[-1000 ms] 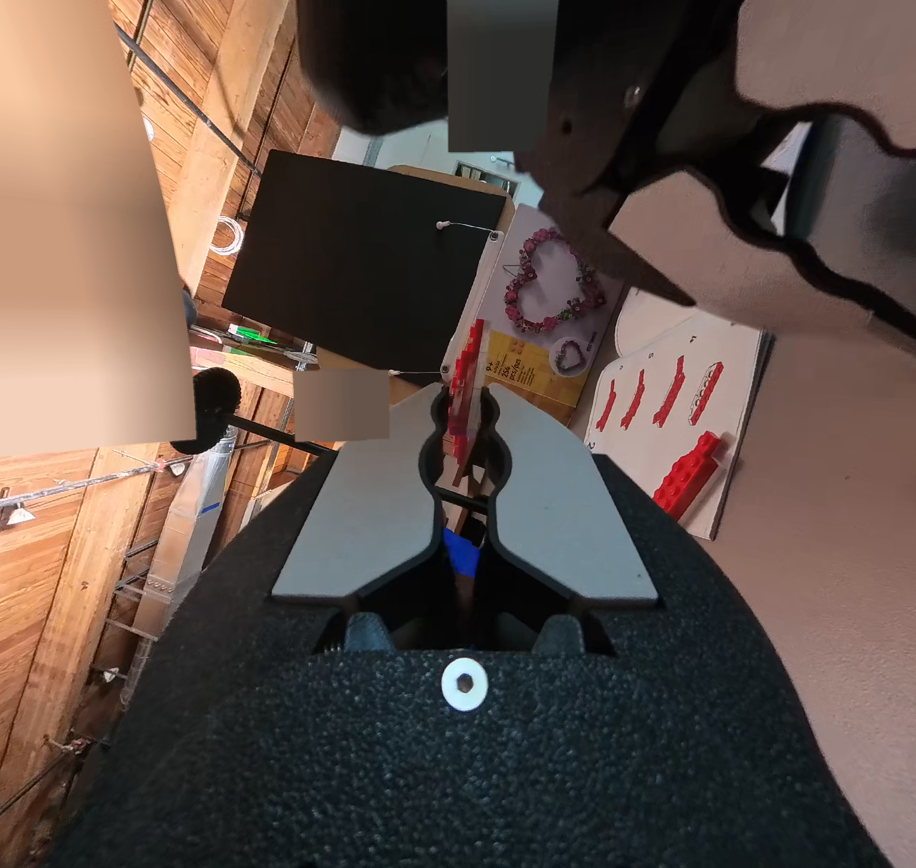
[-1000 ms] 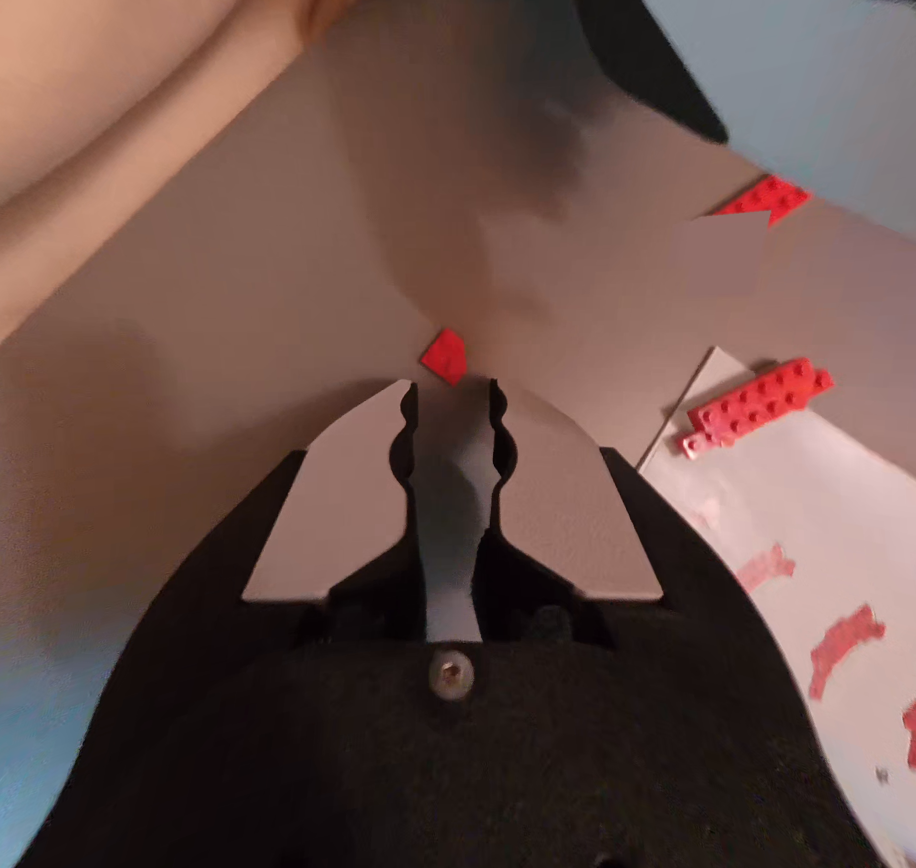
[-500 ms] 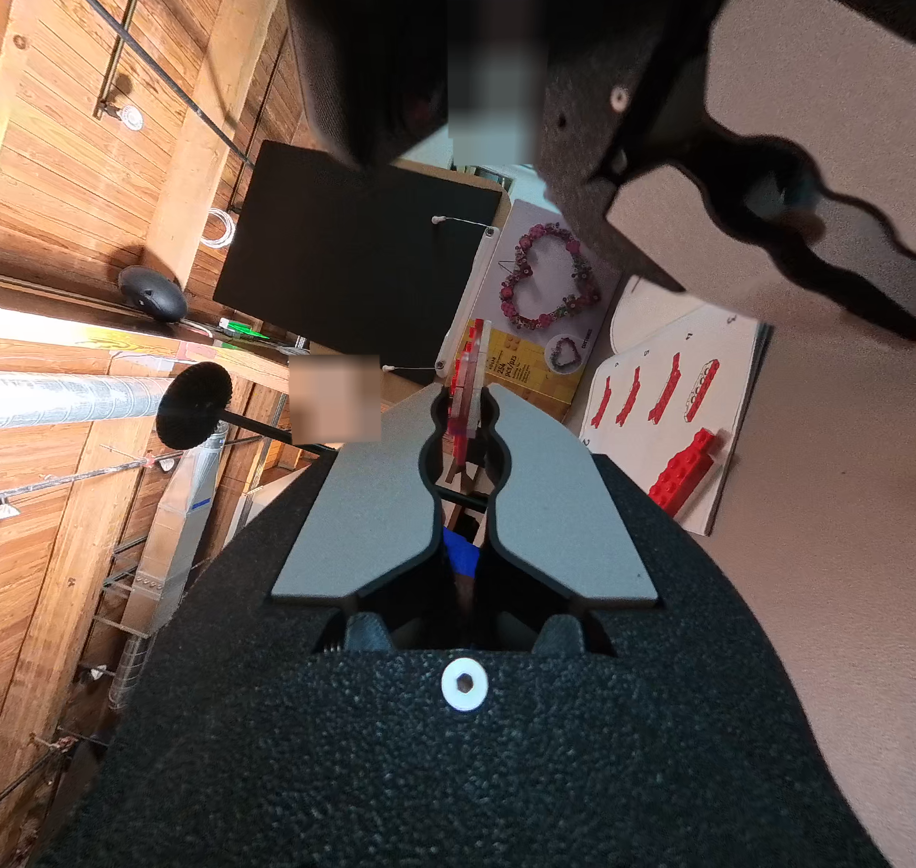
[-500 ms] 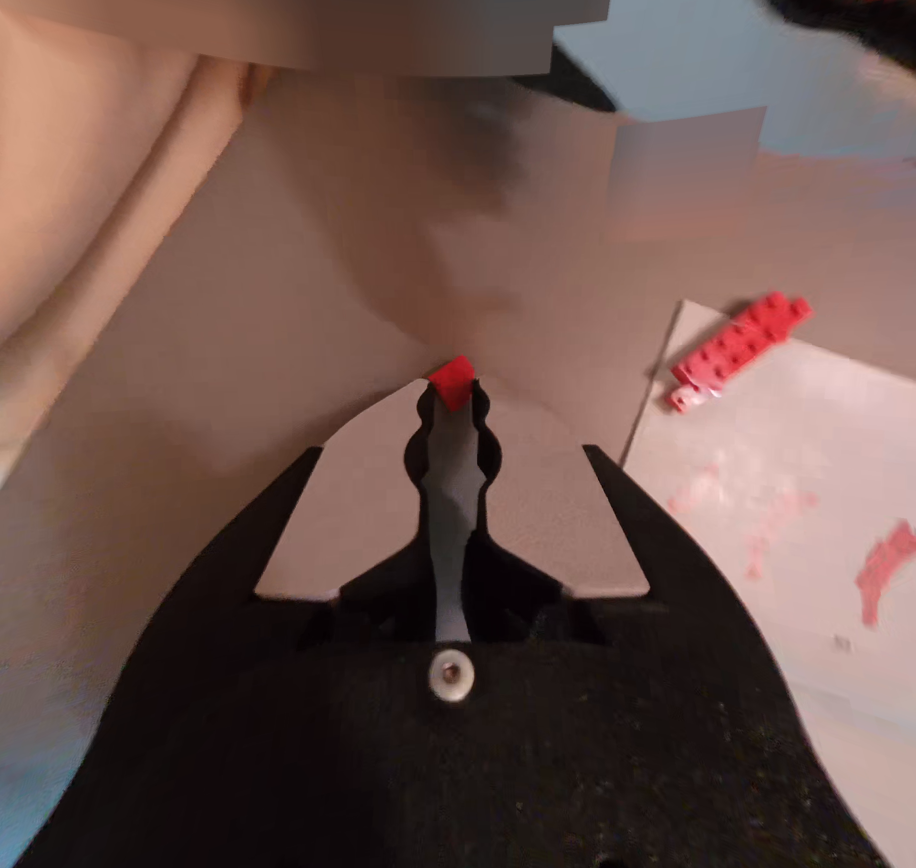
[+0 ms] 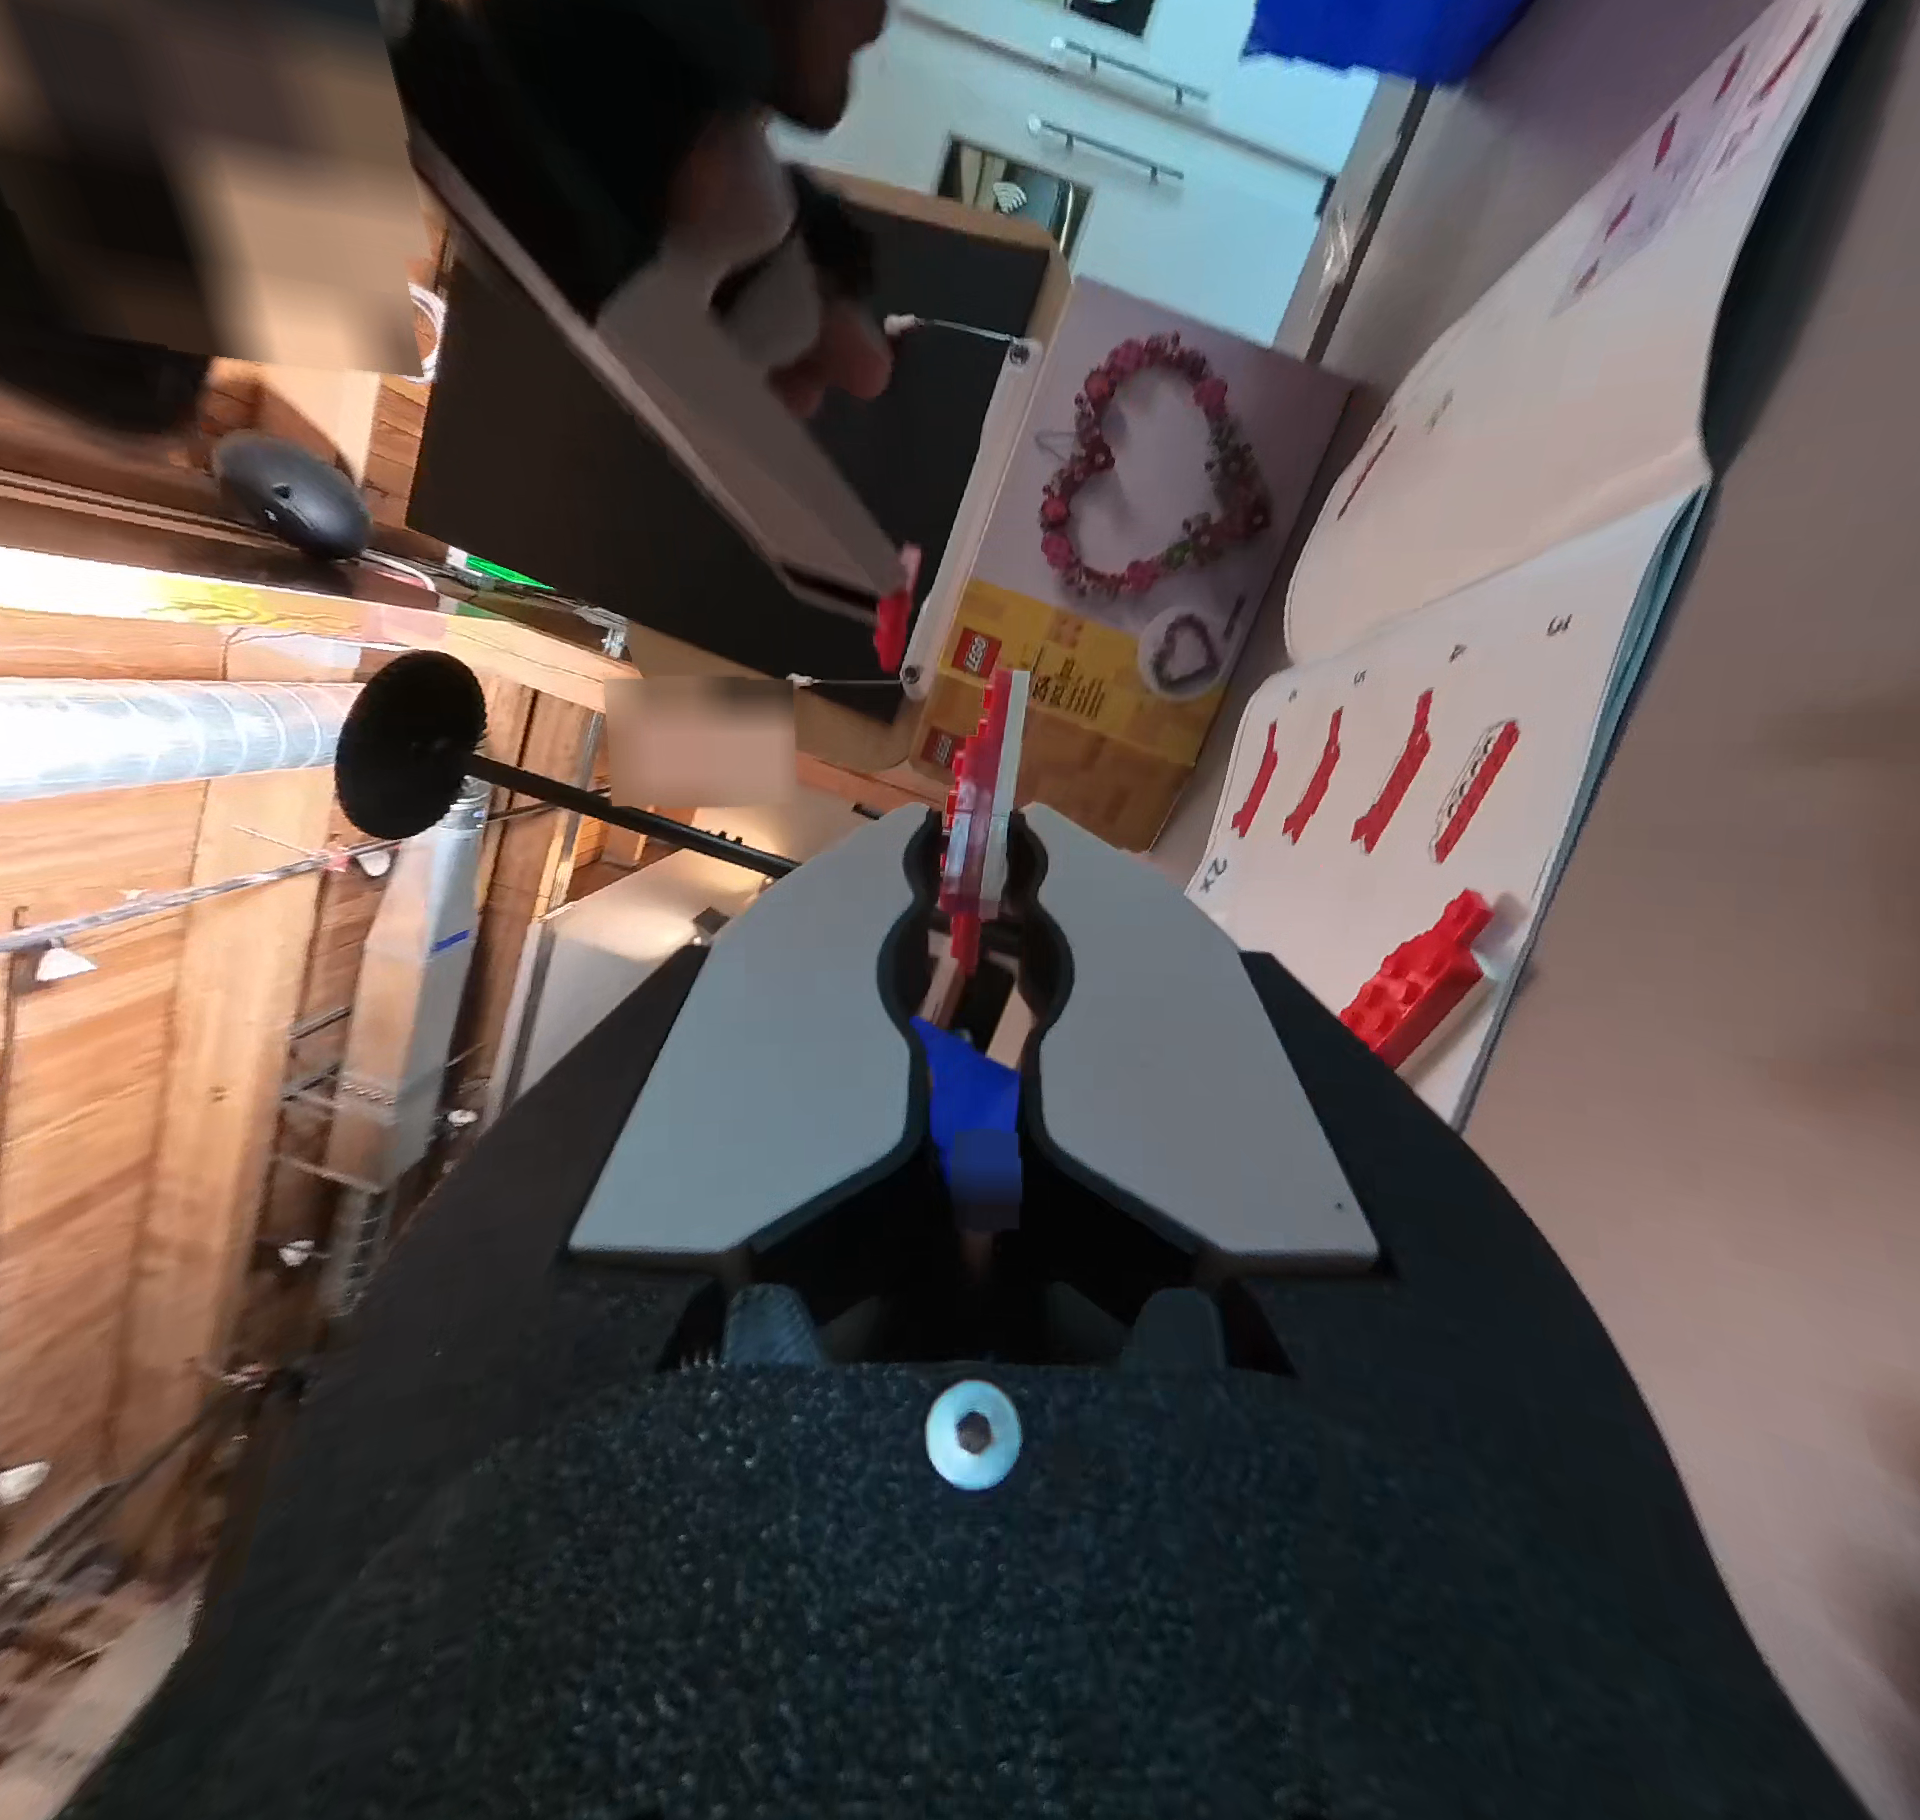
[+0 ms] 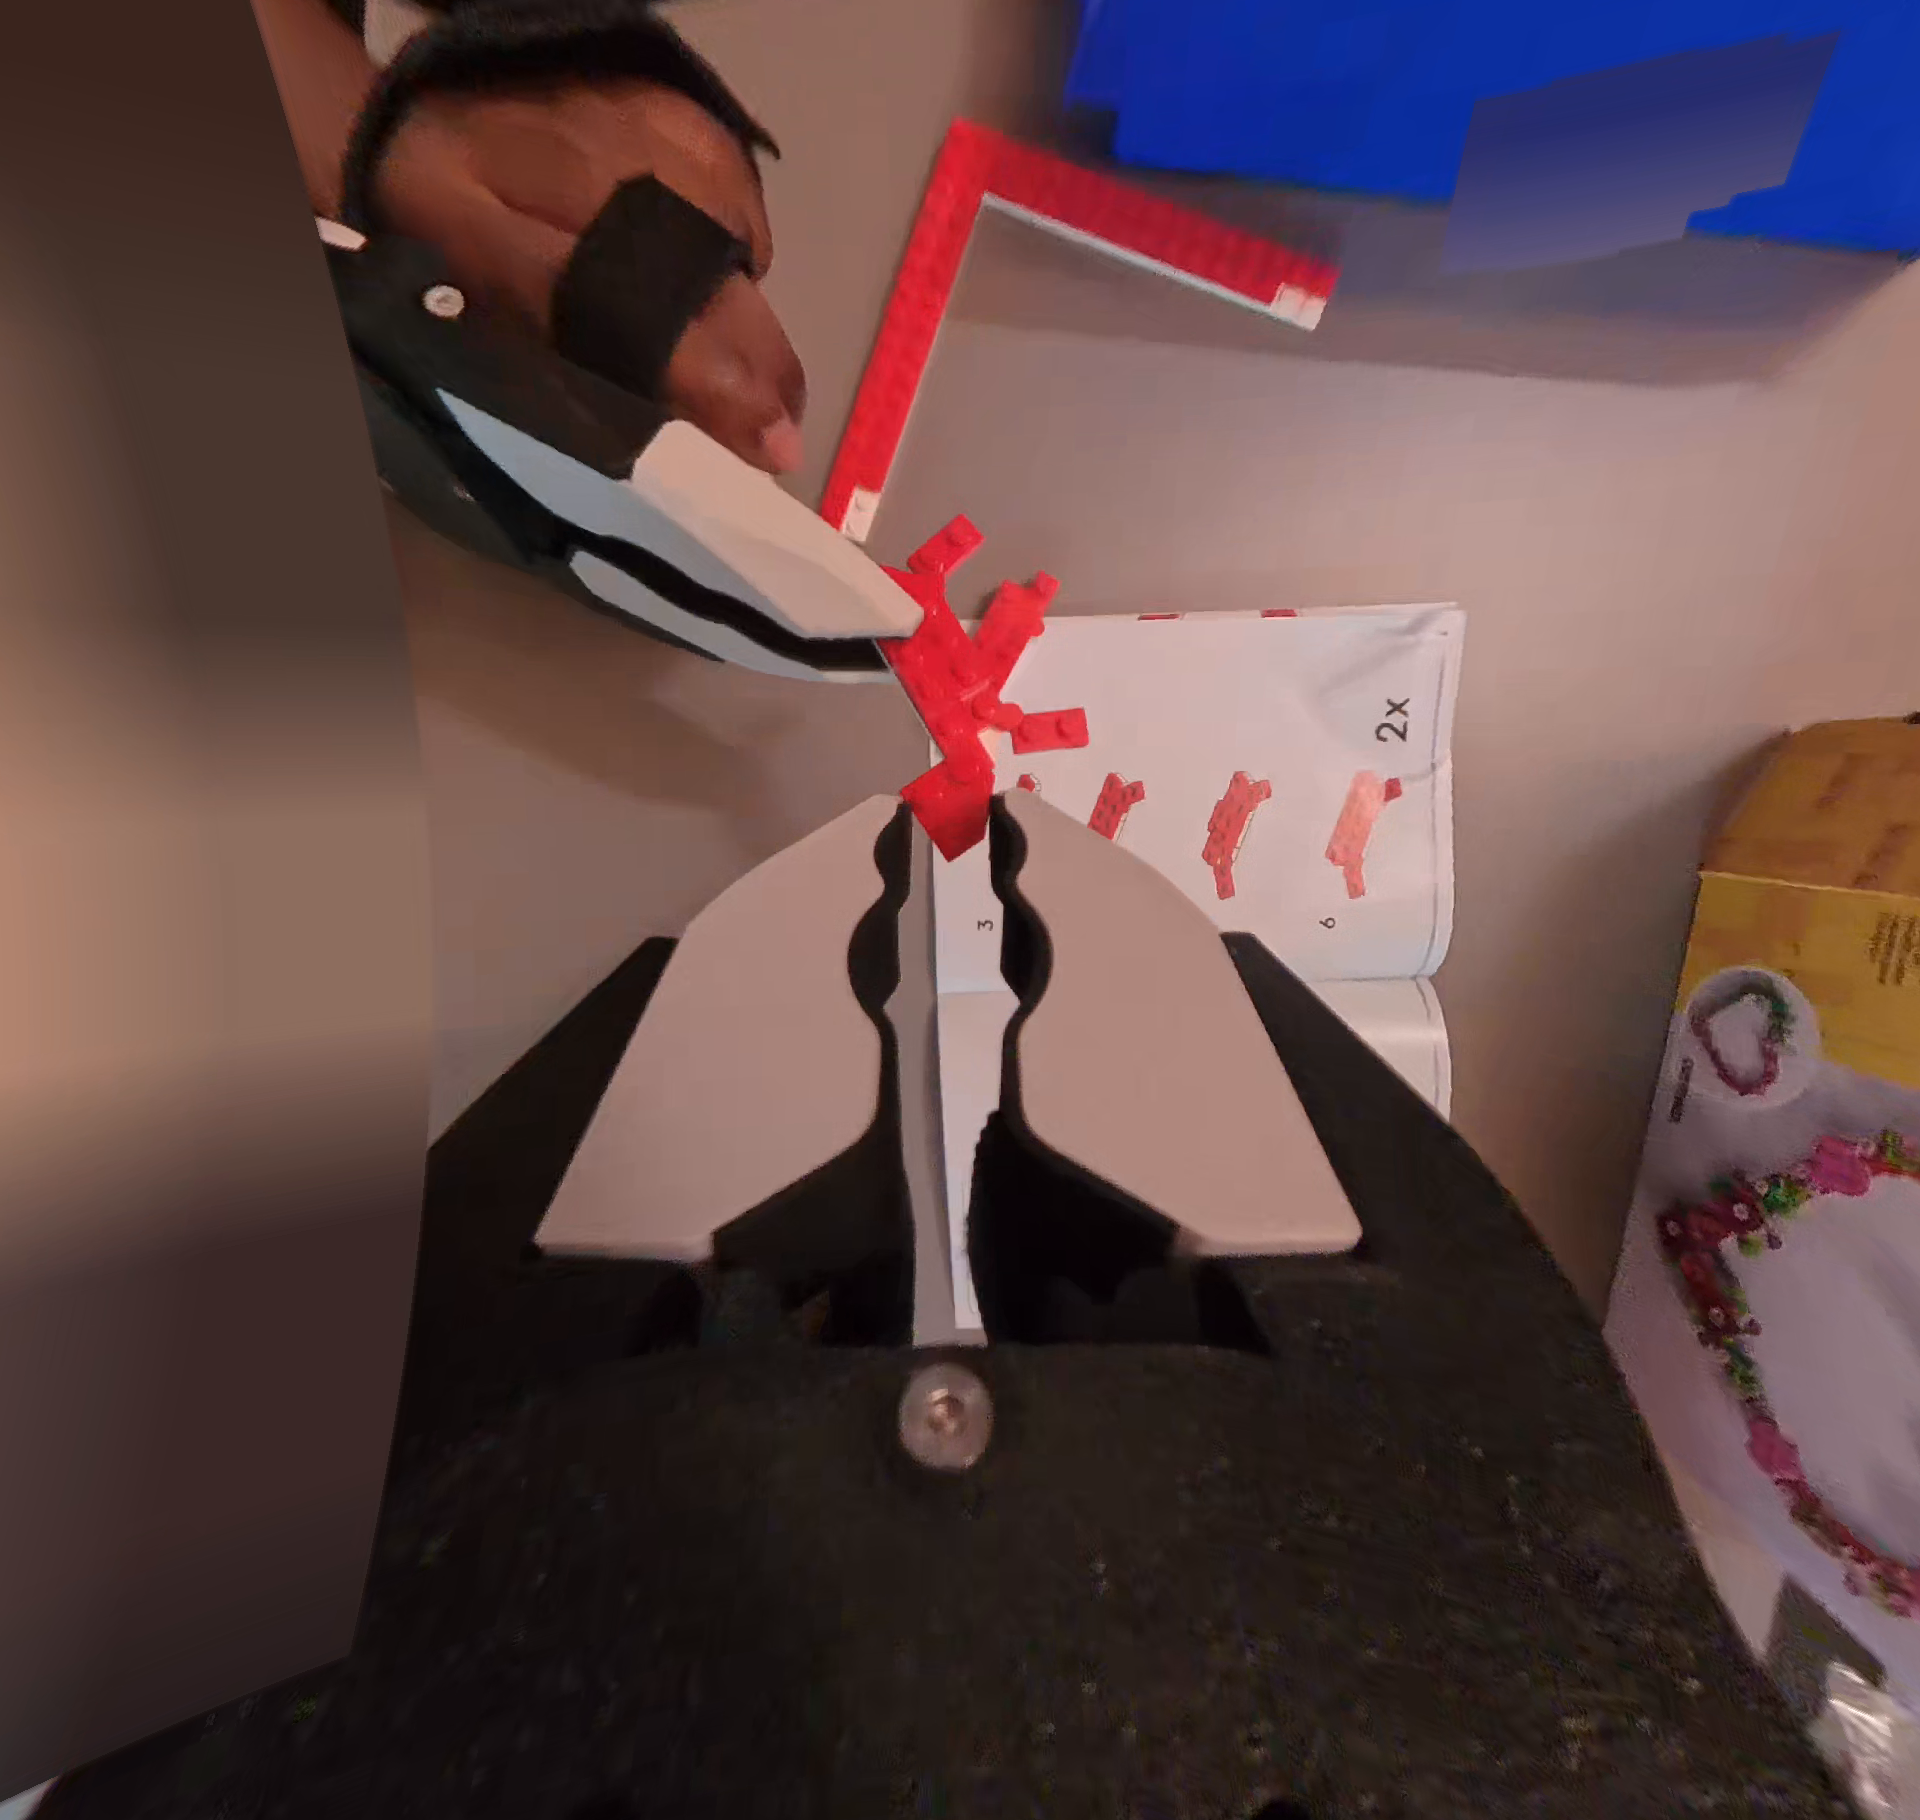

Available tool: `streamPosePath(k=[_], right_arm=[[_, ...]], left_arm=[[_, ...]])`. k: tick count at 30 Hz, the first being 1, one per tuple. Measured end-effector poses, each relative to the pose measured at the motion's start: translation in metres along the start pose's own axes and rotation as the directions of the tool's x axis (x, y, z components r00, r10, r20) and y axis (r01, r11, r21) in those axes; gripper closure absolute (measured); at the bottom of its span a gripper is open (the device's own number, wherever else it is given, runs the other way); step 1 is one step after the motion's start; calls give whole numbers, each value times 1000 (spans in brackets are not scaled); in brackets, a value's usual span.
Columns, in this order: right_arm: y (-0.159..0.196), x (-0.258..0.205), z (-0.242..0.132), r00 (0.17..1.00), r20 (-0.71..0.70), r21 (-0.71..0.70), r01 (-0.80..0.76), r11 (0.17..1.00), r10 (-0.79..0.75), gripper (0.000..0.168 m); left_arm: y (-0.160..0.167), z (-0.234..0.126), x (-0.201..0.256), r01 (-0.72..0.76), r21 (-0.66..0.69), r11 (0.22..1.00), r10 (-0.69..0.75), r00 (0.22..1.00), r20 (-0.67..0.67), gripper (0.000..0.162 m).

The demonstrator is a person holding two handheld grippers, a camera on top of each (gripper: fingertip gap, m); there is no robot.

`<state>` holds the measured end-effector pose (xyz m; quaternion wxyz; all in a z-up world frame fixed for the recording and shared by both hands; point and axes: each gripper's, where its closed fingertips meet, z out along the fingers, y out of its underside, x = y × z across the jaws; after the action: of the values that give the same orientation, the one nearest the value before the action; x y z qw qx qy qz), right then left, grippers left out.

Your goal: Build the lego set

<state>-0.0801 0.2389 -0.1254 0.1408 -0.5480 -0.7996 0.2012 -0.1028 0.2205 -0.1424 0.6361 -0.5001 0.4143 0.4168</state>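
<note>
My left gripper [image 5: 977,820] is shut on a flat red and white lego assembly [image 5: 1003,731], seen edge-on above the table. In the right wrist view the same assembly [image 6: 961,669] is a cluster of red plates held in the left gripper [image 6: 894,632]. My right gripper [image 6: 948,809] is shut on a small red piece [image 6: 940,804], which sits at the assembly's lower end. The left wrist view shows the right gripper [image 5: 883,596] at the upper left with that piece [image 5: 891,622] at its tip.
An open instruction booklet [image 6: 1247,710] lies under the grippers, with a red brick block [image 5: 1413,991] on it. A red L-shaped frame [image 6: 914,316] lies near a blue bin [image 6: 1455,35]. The lego box [image 6: 1818,991] is at the right. A person's hand [image 6: 582,243] holds the left gripper.
My right gripper closed on the small red piece on the table, lifted it and brought it to the assembly. My left gripper kept its hold and turned a little.
</note>
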Motion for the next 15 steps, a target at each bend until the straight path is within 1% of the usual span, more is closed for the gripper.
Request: streamPosePath(k=[3,5,15], right_arm=[[-4,5,11,999,30,-71,20,997,-18,154],[-4,10,16,999,23,-106,29,994,-27,154],[-8,12,24,1000,16,-150,25,988,-23,154]], left_arm=[[5,3,1,-27,-15,1000,27,1000,3,151],[7,3,0,-27,-17,1000,27,1000,12,151],[8,7,-2,-2,-19,1000,2,1000,23,151]])
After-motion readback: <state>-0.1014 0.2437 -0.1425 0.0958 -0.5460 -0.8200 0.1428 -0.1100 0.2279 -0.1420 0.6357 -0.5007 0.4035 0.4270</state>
